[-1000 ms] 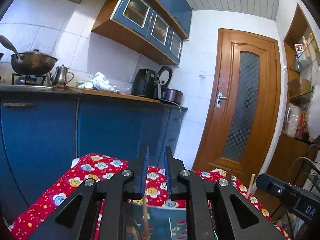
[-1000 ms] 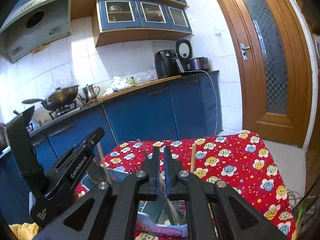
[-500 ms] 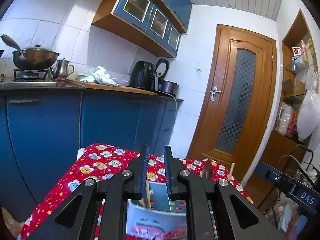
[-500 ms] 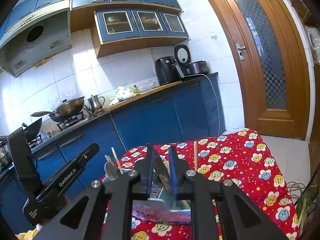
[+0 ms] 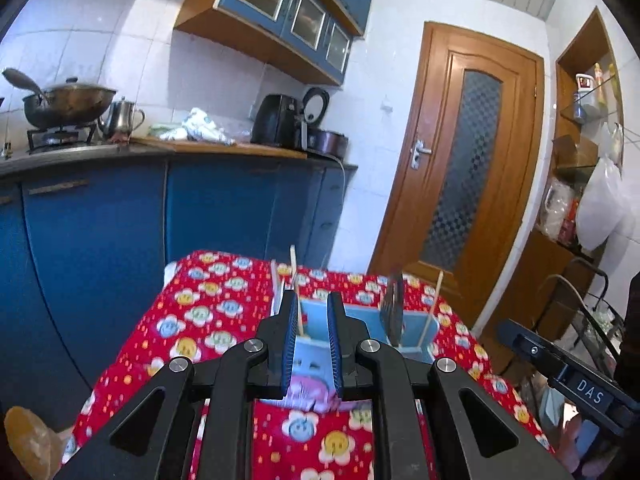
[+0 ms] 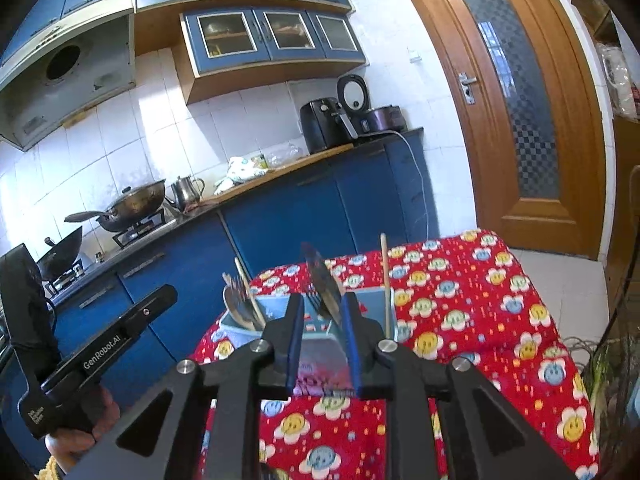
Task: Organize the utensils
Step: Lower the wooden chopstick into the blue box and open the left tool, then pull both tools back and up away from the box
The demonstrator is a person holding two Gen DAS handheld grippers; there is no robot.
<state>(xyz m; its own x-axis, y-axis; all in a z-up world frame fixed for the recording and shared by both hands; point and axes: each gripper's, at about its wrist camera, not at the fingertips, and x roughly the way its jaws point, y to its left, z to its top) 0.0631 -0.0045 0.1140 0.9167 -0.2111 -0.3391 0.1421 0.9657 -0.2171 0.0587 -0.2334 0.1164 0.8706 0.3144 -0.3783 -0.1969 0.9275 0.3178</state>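
I count one blue utensil box (image 6: 320,330) standing on one red flowered tablecloth (image 6: 472,312), and everything else I place against that box. Inside it I see one knife (image 6: 322,280) at the middle, one fork (image 6: 316,303) just beside the knife, one lone chopstick (image 6: 385,280) at its door-side end, and at its stove-side end one spoon (image 6: 236,306) with one more chopstick (image 6: 248,286); more may hide there, I cannot tell. Behind the box, on the counter, I count two woks (image 6: 132,208), one kettle (image 6: 187,192), one air fryer (image 6: 322,124) and one rice cooker (image 6: 382,118). Beyond the box stands one wooden door (image 6: 520,100).
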